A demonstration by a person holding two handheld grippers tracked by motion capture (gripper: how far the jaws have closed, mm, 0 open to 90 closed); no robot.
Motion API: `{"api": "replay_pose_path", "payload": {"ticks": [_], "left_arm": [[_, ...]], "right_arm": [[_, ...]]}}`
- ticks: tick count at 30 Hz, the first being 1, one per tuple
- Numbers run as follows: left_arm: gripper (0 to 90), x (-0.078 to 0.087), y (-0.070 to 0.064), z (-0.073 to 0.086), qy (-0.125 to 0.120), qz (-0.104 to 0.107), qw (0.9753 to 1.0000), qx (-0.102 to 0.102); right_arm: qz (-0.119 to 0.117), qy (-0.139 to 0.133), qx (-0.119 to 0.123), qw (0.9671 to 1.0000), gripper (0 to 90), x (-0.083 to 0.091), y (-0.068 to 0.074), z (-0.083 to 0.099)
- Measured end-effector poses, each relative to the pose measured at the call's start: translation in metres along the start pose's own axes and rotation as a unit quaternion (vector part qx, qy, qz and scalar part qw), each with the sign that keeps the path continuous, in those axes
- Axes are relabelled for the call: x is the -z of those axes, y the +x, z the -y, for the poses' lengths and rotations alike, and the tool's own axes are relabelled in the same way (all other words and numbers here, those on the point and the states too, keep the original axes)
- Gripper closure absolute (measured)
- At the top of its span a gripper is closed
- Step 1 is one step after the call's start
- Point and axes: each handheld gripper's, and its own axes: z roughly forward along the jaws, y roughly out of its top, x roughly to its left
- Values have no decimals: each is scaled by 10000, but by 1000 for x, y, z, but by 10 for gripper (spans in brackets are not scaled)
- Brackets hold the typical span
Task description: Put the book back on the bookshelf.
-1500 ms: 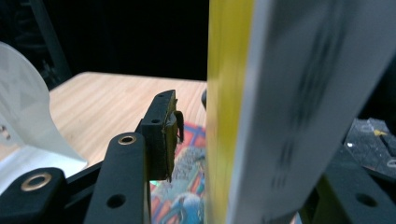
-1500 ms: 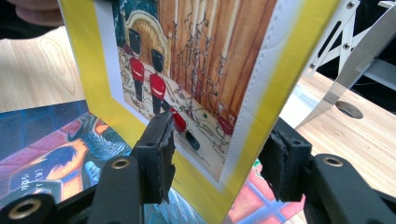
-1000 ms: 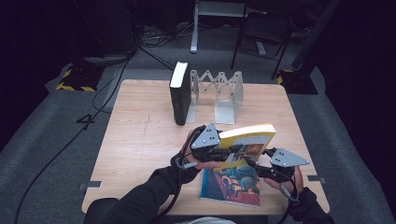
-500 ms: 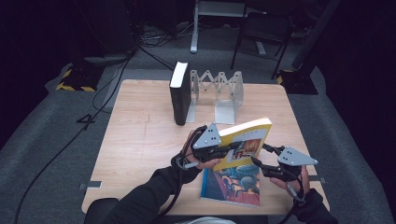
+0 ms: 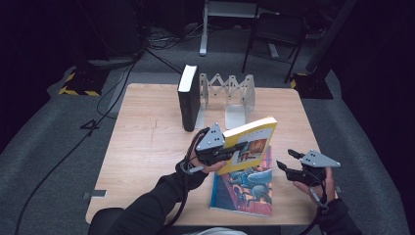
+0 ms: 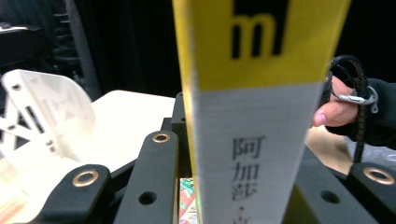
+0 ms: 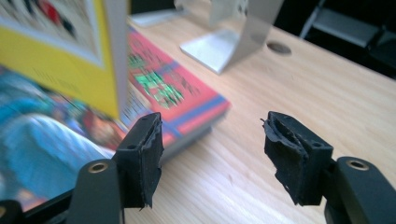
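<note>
Handover stage: left hand-held gripper (image 5: 234, 148) clamped the yellow paperback (image 5: 250, 143), raised above the illustrated book (image 5: 243, 185) on the worktop (image 5: 147, 147); right hand-held gripper (image 5: 288, 161) had released, jaws wide, empty, shifted right.

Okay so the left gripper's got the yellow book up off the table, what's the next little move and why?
Probably carry the yellow book toward the metal book rack and stand it beside the black book. The left gripper is shut on it and holds it tilted above the colourful book lying flat, while the right gripper is open and apart from both, so nothing blocks the way.
</note>
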Motion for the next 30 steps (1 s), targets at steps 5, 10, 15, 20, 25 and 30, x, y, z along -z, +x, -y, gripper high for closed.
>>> {"api": "replay_pose_path", "payload": {"ticks": [5,10,15,20,25,30], "left_arm": [[747,6,8,1,12,-329,9995,-3],[747,16,21,1,47,-729,9973,10],[748,28,37,2,84,-1197,9928,66],[748,42,58,6,108,-1691,9850,340],[749,58,76,11,147,-2325,9709,554],[748,61,85,17,261,-2839,9565,621]], "right_arm": [[15,319,-40,9995,370,-8,-5,8],[38,416,-21,9991,369,-11,-4,9],[46,469,-6,9989,368,-13,-4,10],[83,515,-28,9986,366,-14,-4,11],[92,525,-25,9986,365,-15,-5,12],[114,542,-15,9985,364,-16,-4,12]]}}
